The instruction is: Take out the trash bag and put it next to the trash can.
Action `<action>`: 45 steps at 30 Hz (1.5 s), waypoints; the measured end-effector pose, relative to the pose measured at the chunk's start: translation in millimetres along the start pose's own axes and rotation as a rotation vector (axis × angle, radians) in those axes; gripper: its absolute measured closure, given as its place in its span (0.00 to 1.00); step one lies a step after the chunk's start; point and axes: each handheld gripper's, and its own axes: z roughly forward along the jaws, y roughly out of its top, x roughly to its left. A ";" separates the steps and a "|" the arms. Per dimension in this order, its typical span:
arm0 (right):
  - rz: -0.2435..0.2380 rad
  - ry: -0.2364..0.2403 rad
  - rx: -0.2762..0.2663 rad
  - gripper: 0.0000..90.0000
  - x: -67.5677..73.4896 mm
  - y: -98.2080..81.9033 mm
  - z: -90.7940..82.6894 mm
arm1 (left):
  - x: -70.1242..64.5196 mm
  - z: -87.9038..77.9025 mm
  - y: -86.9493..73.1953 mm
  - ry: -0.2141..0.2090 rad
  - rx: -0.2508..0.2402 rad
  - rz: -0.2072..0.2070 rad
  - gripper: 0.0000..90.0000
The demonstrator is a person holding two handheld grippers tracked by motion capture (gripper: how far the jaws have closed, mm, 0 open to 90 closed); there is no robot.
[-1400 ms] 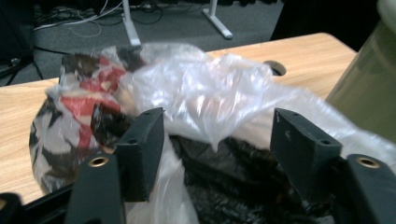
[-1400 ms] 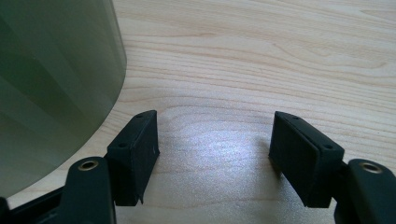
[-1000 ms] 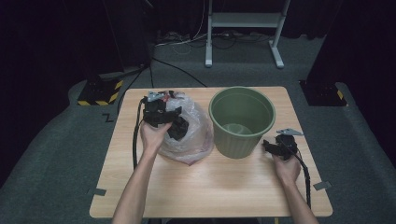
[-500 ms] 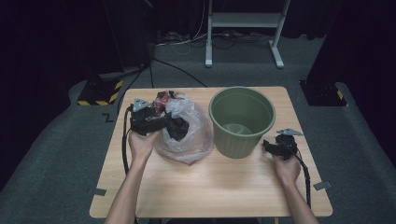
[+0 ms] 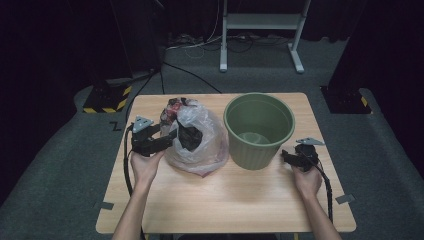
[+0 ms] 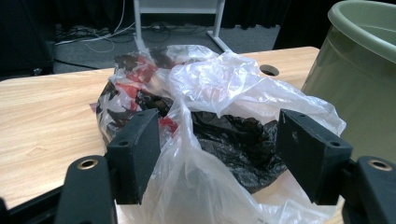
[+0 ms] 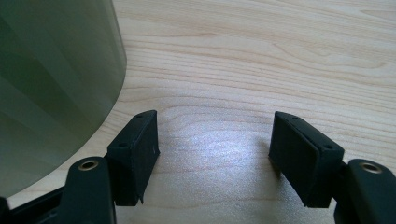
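A clear plastic bag (image 5: 197, 137) stuffed with black and red scraps lies on the wooden table (image 5: 225, 200), left of a green bucket (image 5: 258, 129). My left gripper (image 5: 167, 141) sits at the bag's left side, open, its jaws either side of the bag's loose plastic (image 6: 210, 140). My right gripper (image 5: 286, 157) rests low on the table just right of the bucket's base (image 7: 51, 88), open with bare wood between its jaws.
A small round hole (image 6: 267, 70) is in the tabletop behind the bag. Beyond the table are a white stand (image 5: 260, 30), floor cables (image 5: 190, 45) and a yellow-black striped block (image 5: 107, 97).
My left gripper has moved left and back, from over the bag to its left edge. The right gripper has stayed put.
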 end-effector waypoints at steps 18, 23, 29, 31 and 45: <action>0.000 0.000 0.000 0.36 0.1 0.0 0.0 | 0.9 -13.2 -24.2 0.007 0.019 -0.011 0.35; 0.001 0.000 0.000 0.36 0.1 0.0 0.0 | 1.4 -14.8 -31.4 0.013 0.028 -0.009 0.35; 0.001 0.000 0.000 0.36 0.1 0.0 0.0 | 3.0 -12.4 -41.2 0.017 0.042 -0.020 0.36; 0.001 0.000 0.000 0.36 0.1 0.0 0.0 | 3.3 -11.3 -44.3 0.023 0.050 -0.019 0.36; 0.001 0.000 0.000 0.36 0.1 0.0 0.0 | 1.6 1.8 -63.6 0.086 0.103 0.020 0.36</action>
